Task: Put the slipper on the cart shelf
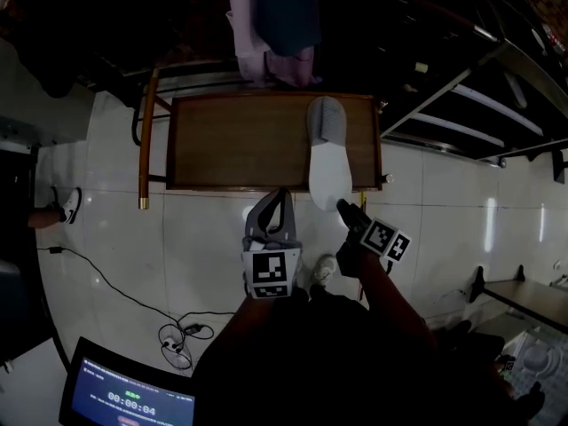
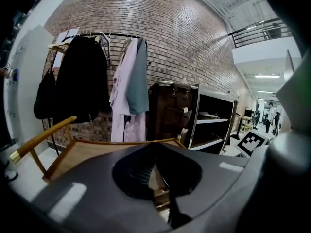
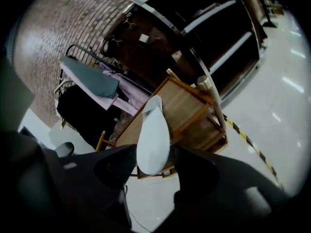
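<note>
Closest in are my dark sleeves (image 1: 355, 344), and just past them the two claws. My left claw (image 1: 282, 195) has its jaws drawn together with nothing between them; its own view shows the two halves meeting along a thin seam, with the cart's wood beyond. It hangs over the white floor (image 1: 106, 238), a little short of the cart's near edge.

My right claw (image 1: 344, 209) stands wide, jaws well apart, tipped down toward the slipper (image 1: 327, 162). Seen along those jaws, the slipper's heel sits in the gap between them, but I see neither pad pressing on it, so I hold nothing there.

The slipper lies on the cart (image 1: 231, 140), on its top shelf toward the right end. Its grey toe points away from me, and its pale heel pokes out over the near edge, just beside my right claw's tip.

A wooden handle (image 1: 143, 140) runs along the cart's left end. Clothes (image 1: 275, 16) hang beyond the cart. To the right stands a dark rack (image 1: 470, 105). At lower left a screen (image 1: 129, 398) glows, with a cable (image 1: 106, 282) trailing across the floor nearby.
</note>
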A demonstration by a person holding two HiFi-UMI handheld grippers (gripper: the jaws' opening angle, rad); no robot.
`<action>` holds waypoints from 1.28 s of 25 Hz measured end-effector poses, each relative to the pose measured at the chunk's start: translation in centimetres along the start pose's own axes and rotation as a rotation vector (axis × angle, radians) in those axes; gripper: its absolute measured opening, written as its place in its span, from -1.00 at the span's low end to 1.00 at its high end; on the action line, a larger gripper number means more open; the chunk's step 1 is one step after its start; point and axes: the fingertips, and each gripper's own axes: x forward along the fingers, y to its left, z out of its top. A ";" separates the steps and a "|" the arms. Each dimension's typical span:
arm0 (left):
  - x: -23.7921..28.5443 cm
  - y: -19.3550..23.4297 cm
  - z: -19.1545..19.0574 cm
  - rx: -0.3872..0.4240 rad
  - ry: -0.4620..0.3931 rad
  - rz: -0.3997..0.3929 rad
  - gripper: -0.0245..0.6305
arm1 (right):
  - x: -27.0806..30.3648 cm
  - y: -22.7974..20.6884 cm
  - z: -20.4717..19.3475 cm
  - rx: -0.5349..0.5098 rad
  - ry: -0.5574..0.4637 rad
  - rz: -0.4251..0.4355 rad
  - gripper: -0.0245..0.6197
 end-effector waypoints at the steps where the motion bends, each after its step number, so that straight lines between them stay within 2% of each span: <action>1: 0.0 0.2 -0.1 -0.002 0.003 0.002 -0.88 | 0.4 -0.3 -0.2 0.043 0.003 0.006 -0.16; 9: -0.2 1.0 -0.8 -0.004 0.016 0.008 -0.88 | 3.1 -2.0 -0.9 0.292 0.016 0.052 -0.06; 17: -0.3 1.2 -1.3 -0.005 0.028 0.013 -0.88 | 4.2 -2.5 -1.0 0.375 0.025 0.066 -0.06; 24: -0.4 1.2 -1.4 -0.002 0.031 0.014 -0.88 | 4.2 -2.2 -0.8 0.383 0.033 0.082 -0.42; 26: -0.5 1.3 -1.3 -0.001 0.028 0.019 -0.88 | 4.3 -2.0 -0.8 0.374 0.035 0.080 -0.59; 32: -0.9 1.7 -1.4 0.002 0.020 0.033 -0.89 | 4.5 -1.3 -0.7 0.338 0.033 0.103 -0.72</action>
